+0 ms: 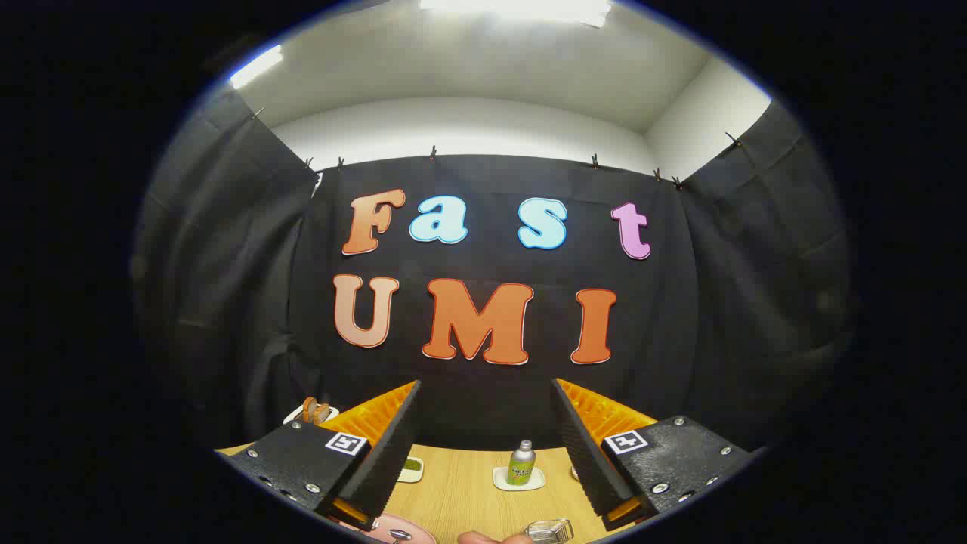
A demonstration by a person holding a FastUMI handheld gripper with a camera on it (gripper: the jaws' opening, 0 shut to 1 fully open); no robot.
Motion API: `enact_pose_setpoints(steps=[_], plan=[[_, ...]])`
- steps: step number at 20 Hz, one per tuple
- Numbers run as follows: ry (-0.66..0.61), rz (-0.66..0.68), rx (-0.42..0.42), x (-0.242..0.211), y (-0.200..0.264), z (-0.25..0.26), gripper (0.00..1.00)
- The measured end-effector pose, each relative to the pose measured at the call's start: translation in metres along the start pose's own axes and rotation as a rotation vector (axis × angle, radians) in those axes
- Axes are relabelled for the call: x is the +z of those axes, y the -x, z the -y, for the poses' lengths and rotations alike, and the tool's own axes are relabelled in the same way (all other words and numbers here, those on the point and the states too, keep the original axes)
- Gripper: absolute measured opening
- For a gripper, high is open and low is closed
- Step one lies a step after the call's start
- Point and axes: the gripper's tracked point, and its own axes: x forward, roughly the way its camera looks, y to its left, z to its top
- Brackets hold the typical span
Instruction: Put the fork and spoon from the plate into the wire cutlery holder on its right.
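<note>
Gripper view shows our claw [483, 453] with its two fingers spread wide apart and nothing between them. Nearest us, low between the fingers, we see the rim of a pink round plate [412, 529] with a metal spoon tip [399, 536] on it, a fingertip [483, 538] just beside, and the clear wire cutlery holder [550, 530] toward the right finger. Farther ahead on the light wooden table [461, 491] a small green bottle [521, 462] stands on a white square coaster [519, 480]. Beyond the left finger sits a small white dish [412, 470].

Place: recording booth | Evidence: clipped black cloth walls [227, 249]; wooden table [461, 491]; ceiling strip light [257, 66]
</note>
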Motion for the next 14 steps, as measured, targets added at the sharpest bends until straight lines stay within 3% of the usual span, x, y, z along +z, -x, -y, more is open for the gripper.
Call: enact_pose_setpoints(steps=[14], plan=[[0.028, -0.026, 0.02, -0.0018, 0.0011, -0.0037, 0.98]])
